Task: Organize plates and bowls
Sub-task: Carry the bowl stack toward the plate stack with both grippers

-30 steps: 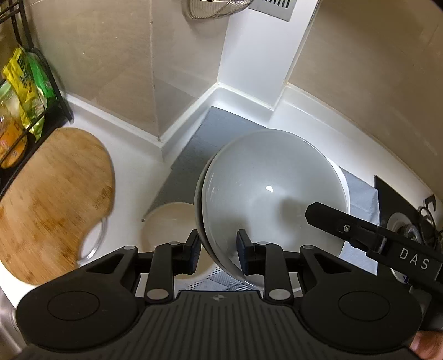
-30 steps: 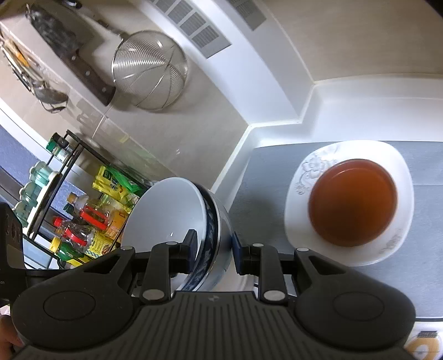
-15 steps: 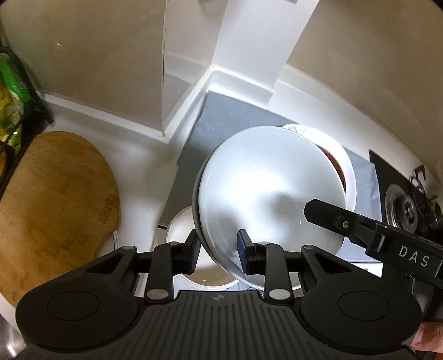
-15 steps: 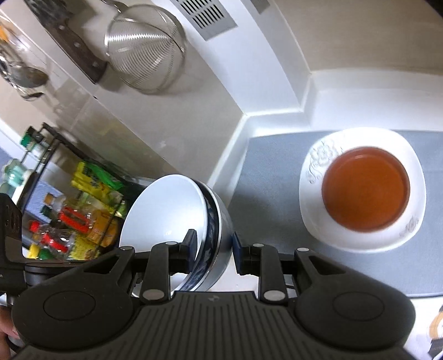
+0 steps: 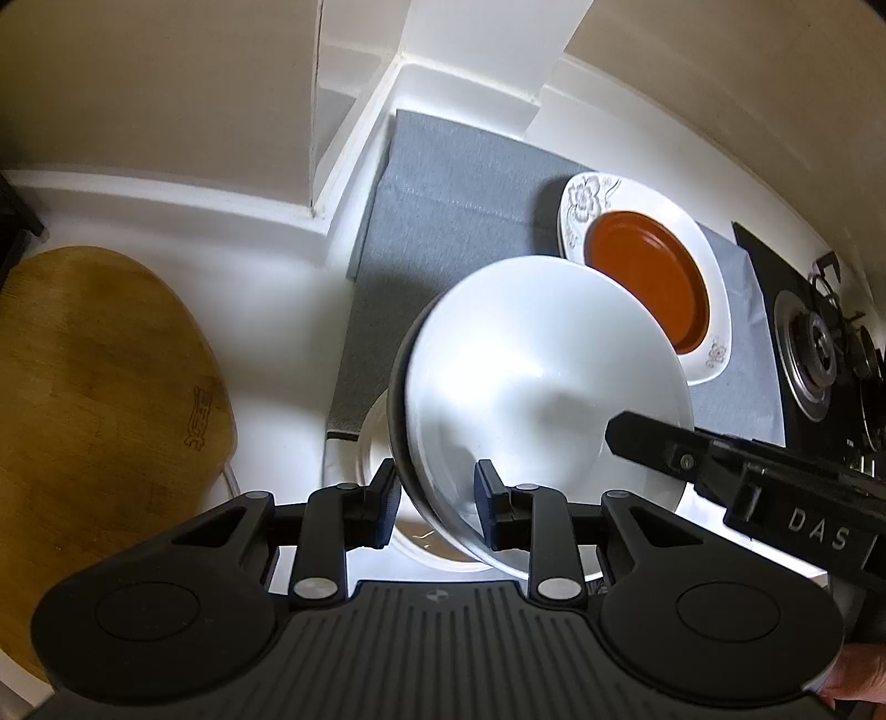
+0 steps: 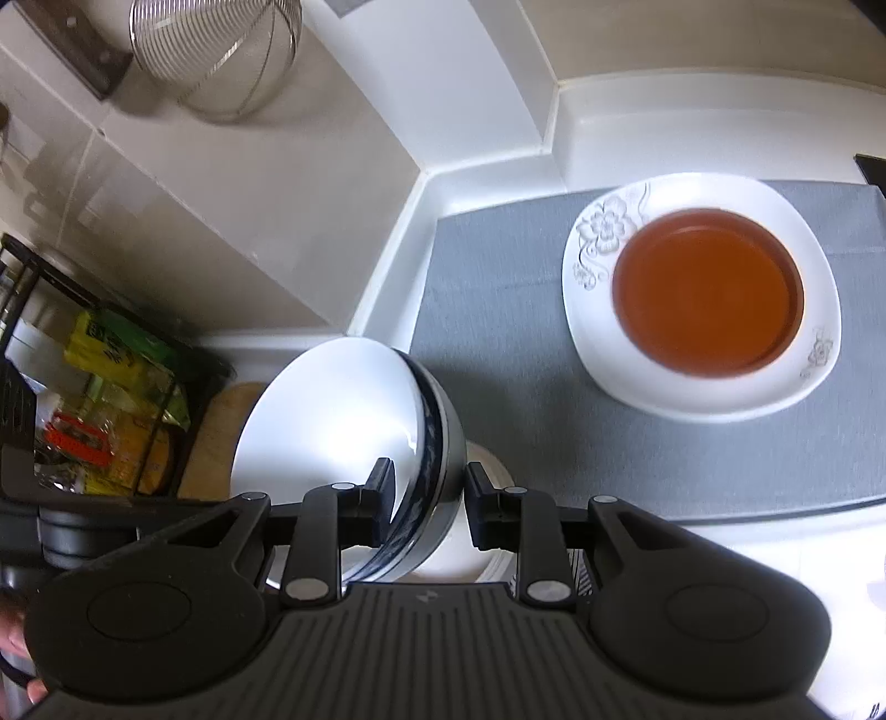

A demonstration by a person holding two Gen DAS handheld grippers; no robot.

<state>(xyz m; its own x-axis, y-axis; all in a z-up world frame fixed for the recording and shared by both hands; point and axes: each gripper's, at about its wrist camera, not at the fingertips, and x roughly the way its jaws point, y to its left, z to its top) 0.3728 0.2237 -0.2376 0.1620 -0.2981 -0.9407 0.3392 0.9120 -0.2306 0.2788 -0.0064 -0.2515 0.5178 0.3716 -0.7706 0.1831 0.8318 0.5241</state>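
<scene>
A large white bowl with a dark blue outside (image 5: 531, 387) hangs tilted in the air between both grippers. My left gripper (image 5: 437, 504) is shut on its near rim. My right gripper (image 6: 429, 493) is shut on the opposite rim of that bowl (image 6: 332, 421), and one of its fingers (image 5: 664, 448) shows in the left wrist view. Directly below sits a smaller cream bowl (image 5: 371, 443) at the near edge of the grey mat (image 6: 498, 332). Farther back on the mat, a brown plate (image 6: 709, 293) rests on a white flowered plate (image 6: 587, 266).
A wooden cutting board (image 5: 99, 399) lies on the white counter to the left. A gas burner (image 5: 814, 354) is at the right, past the mat. A black rack with packets (image 6: 111, 399) stands against the wall, and a wire strainer (image 6: 216, 50) hangs above.
Both grippers have carried the bowl down and toward the mat. It now hangs over the cream bowl, and the brown plate has come into the left wrist view.
</scene>
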